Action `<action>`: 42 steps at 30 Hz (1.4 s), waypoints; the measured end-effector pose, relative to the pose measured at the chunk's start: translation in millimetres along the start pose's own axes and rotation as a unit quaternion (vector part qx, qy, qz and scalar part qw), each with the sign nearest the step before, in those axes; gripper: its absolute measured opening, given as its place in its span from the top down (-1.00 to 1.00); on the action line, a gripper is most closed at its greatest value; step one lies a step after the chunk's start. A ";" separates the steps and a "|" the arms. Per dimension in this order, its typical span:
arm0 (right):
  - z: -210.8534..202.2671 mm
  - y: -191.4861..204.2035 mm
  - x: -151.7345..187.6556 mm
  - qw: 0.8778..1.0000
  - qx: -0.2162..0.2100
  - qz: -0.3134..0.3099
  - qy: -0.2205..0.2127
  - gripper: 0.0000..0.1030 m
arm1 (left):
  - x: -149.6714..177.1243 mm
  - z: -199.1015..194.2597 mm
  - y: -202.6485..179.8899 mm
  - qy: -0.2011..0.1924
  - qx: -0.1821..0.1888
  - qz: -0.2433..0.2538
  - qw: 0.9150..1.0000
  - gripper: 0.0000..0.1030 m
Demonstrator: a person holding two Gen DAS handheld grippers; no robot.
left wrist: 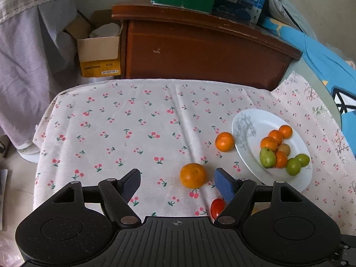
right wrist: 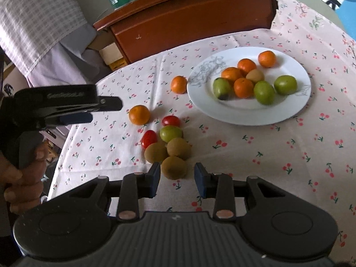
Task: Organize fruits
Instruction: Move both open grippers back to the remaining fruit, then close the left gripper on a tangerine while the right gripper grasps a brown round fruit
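A white plate (right wrist: 249, 111) (left wrist: 255, 120) holds several oranges and green fruits. Loose on the cherry-print cloth lie two oranges (right wrist: 139, 114) (right wrist: 179, 84), two red tomatoes (right wrist: 171, 120) (right wrist: 149, 138), a green fruit (right wrist: 171, 133) and three brown kiwis (right wrist: 174, 167). My right gripper (right wrist: 176, 179) is open, with the nearest kiwi between its jaws, untouched. My left gripper (left wrist: 178, 183) is open just above the cloth; an orange (left wrist: 192, 175) sits between its fingertips, nearer the right one. It also shows in the right wrist view (right wrist: 89, 111), left of that orange.
A dark wooden cabinet (left wrist: 200, 51) stands behind the table with green and blue boxes on top. A cardboard box (left wrist: 100, 51) sits to its left. The cloth's far edge (left wrist: 155, 81) and left edge drop off. A blue chair (left wrist: 333, 77) is at the right.
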State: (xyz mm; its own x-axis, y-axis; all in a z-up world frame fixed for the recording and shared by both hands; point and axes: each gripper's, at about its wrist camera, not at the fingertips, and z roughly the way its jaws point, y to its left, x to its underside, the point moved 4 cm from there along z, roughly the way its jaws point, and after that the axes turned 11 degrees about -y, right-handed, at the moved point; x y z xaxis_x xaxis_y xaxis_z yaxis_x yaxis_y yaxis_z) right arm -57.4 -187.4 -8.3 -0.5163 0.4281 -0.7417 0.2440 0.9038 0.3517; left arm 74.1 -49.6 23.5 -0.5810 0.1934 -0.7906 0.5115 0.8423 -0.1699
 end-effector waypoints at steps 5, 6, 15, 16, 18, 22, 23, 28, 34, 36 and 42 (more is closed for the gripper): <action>6.1 3.5 5.7 1.000 0.001 -0.010 0.009 0.32 | 4.0 12.8 -2.9 0.008 -0.002 0.001 1.000 -0.43; 6.7 4.4 6.4 1.000 0.002 -0.014 0.009 0.31 | 4.7 15.0 -4.1 0.009 -0.002 0.001 1.000 -0.43; 10.8 7.1 8.6 0.999 0.008 -0.032 0.006 0.25 | 13.1 33.4 -13.8 0.018 -0.006 0.014 1.000 -0.42; 10.6 7.2 8.7 0.999 0.008 -0.033 0.005 0.25 | 13.8 35.0 -14.5 0.018 -0.007 0.016 1.000 -0.41; 10.8 8.0 8.8 0.999 0.012 -0.041 0.003 0.25 | 15.1 38.1 -15.5 0.017 -0.008 0.017 1.000 -0.41; 11.8 9.3 9.5 0.999 0.016 -0.048 -0.001 0.25 | 17.7 43.0 -15.9 0.018 -0.011 0.016 1.000 -0.36; 12.0 10.0 9.7 0.999 0.016 -0.050 -0.001 0.22 | 18.1 43.9 -15.8 0.017 -0.011 0.015 1.000 -0.30; 13.5 13.7 10.5 0.998 0.017 -0.063 -0.005 0.22 | 19.5 46.2 -17.2 0.012 -0.010 0.020 1.000 -0.07; 14.5 16.8 12.5 0.996 0.019 -0.086 -0.010 0.45 | 21.1 45.7 -23.5 0.005 0.000 0.035 0.999 0.25; 15.2 17.1 12.9 0.996 0.019 -0.088 -0.010 0.45 | 20.7 45.3 -24.3 0.003 0.009 0.034 0.999 0.39; 14.9 19.7 13.7 0.996 0.011 -0.090 -0.006 0.46 | 20.7 40.9 -23.2 -0.004 0.009 0.029 1.000 0.40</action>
State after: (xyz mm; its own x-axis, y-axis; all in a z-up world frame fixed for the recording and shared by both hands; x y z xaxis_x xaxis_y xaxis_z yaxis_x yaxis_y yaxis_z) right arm -47.5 -163.8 -20.0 -0.5434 0.2590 -0.7985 0.1671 0.9655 0.1995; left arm 76.1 -85.7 -13.0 -0.5448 0.2368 -0.8044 0.5558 0.8203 -0.1350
